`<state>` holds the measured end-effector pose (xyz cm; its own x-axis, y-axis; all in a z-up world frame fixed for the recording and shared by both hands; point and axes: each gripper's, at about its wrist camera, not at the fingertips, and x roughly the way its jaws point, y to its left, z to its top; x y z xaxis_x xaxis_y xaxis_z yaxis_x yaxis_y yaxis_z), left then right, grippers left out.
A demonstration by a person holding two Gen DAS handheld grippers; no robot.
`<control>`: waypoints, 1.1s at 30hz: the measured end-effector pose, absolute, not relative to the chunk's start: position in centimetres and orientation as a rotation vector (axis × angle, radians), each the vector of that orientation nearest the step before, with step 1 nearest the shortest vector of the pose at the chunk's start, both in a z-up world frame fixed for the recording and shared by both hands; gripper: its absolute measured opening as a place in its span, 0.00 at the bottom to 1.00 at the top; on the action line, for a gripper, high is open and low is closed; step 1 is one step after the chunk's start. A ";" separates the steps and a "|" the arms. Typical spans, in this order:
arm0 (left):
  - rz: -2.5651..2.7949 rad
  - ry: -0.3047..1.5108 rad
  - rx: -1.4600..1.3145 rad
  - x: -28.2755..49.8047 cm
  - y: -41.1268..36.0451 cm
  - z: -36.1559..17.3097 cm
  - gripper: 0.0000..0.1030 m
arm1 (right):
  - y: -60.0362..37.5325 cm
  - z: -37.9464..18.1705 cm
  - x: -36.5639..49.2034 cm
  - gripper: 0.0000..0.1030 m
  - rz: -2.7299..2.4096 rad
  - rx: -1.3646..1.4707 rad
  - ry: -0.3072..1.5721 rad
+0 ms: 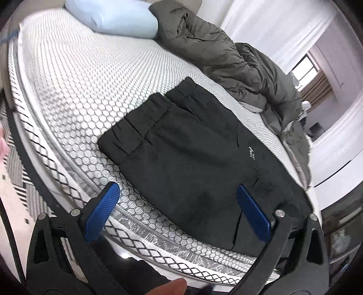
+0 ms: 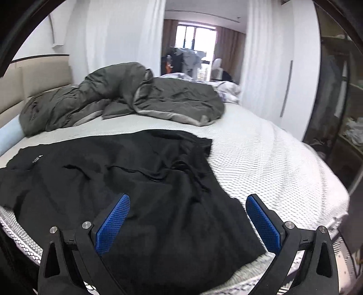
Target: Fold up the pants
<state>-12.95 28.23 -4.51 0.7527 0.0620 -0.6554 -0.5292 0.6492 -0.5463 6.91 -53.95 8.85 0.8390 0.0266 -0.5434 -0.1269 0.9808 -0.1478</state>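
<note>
Pants: the black pants [image 1: 192, 154] lay spread on the bare mattress [image 1: 79, 86] near its front edge, the gathered elastic waistband toward the middle of the bed in my left wrist view, a small white logo on the cloth.
Drawstring: in my right wrist view a black cord [image 2: 195, 179] trailed across the rumpled fabric [image 2: 136, 181].
Left gripper: my left gripper [image 1: 179, 202] hovered with its blue pads wide apart — one pad over the mattress edge, the other over the pants, nothing between them.
Right gripper: my right gripper [image 2: 188, 213] was likewise spread open, low above the near part of the pants, clamped on nothing.
Duvet: an olive-grey duvet [image 2: 140, 97] sat bunched on the far side of the bed, apart from the pants.
Pillow: a pale blue pillow [image 1: 113, 15] lay at the head end — beside the duvet.
Background: white curtains [image 2: 113, 34] and a bright window [image 2: 195, 36] stood beyond the bed.
</note>
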 end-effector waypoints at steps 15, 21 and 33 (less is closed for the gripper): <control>0.381 0.627 -0.763 -12.1 31.2 -4.4 0.34 | -55.5 6.2 5.1 1.00 -0.003 -0.081 0.654; 0.429 0.674 -0.793 -11.3 30.8 -4.9 0.34 | -58.4 4.4 5.8 1.00 0.043 0.060 0.703; 0.481 0.704 -0.741 -8.2 29.5 -4.5 0.19 | -64.8 2.3 6.4 1.00 0.248 0.414 0.747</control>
<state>-8.22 29.55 -4.51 0.6736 0.1511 -0.7235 -0.6195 0.6492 -0.4413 6.40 -64.85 2.28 0.7100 0.3612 -0.6045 -0.0717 0.8910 0.4483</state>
